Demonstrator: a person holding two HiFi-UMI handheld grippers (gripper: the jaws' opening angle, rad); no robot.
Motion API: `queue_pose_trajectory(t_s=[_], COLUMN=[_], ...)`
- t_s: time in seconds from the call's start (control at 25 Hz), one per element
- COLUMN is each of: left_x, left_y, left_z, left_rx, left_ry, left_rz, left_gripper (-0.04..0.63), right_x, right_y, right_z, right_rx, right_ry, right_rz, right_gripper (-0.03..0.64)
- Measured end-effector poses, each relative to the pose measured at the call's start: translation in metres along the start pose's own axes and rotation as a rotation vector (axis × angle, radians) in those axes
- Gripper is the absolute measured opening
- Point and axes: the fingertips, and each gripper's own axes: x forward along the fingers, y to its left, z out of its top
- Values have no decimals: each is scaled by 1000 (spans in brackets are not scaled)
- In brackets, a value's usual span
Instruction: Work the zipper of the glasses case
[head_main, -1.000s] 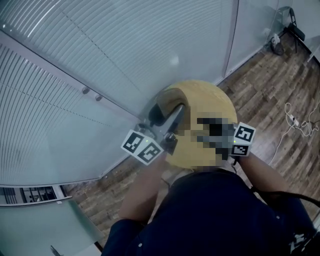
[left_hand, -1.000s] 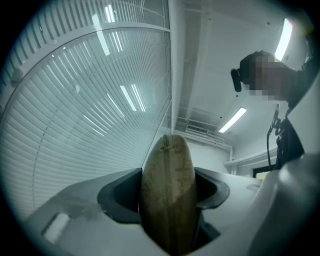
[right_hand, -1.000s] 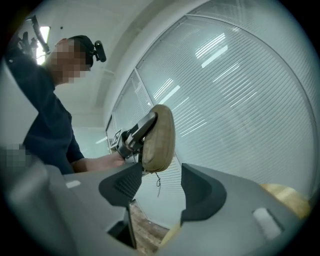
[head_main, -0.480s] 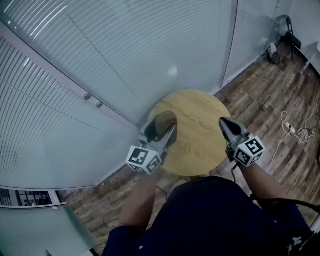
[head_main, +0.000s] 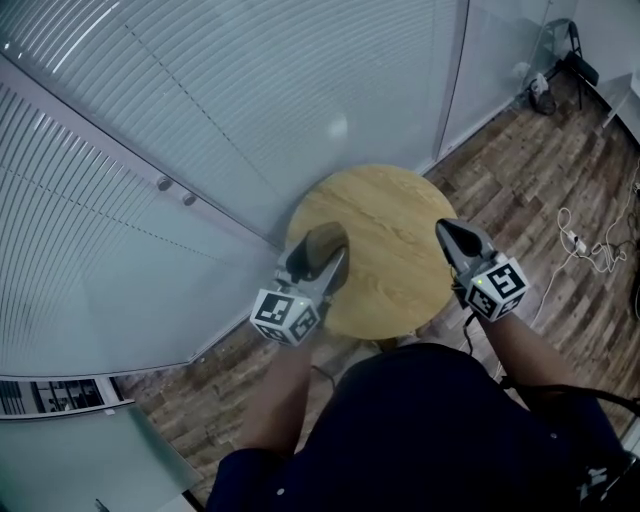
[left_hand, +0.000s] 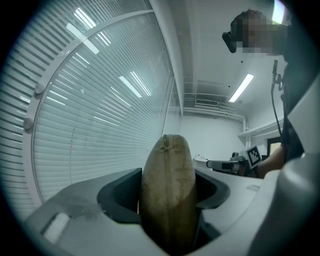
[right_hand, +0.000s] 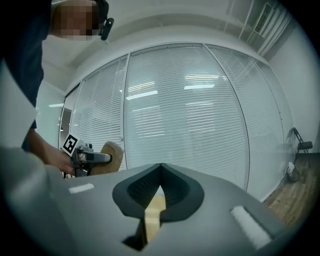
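Left gripper (head_main: 325, 266): clamped on brown glasses case (head_main: 308, 248). Right gripper (head_main: 449, 234): closed, empty. Both now lowered over round table (head_main: 385, 205), near edge; zipper work not begun.

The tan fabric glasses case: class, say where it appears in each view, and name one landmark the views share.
Head view: tan fabric glasses case left of centre, in the left tool, at the round wooden table's left edge.
Left gripper view: bottom centre, clamped between the jaws.
Right gripper view: left, mid-height.
Shared landmark: the white slatted blinds.
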Motion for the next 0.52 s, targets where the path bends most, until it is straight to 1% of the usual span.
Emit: queue_pose_trajectory(t_s=[0.28,0.52], left_x=[5,16], left_y=[-2,-10], left_z=[-4,1], left_rx=[-3,11], left_ry=[9,14], left_rz=[-7,-52], left_gripper=[296,297], right_x=[-3,-2], right_y=[-7,-9], right_z=[0,3], right_rx=[9,28], right_ry=[-2,-8], right_rz=[-26,-28], right_gripper=[6,6])
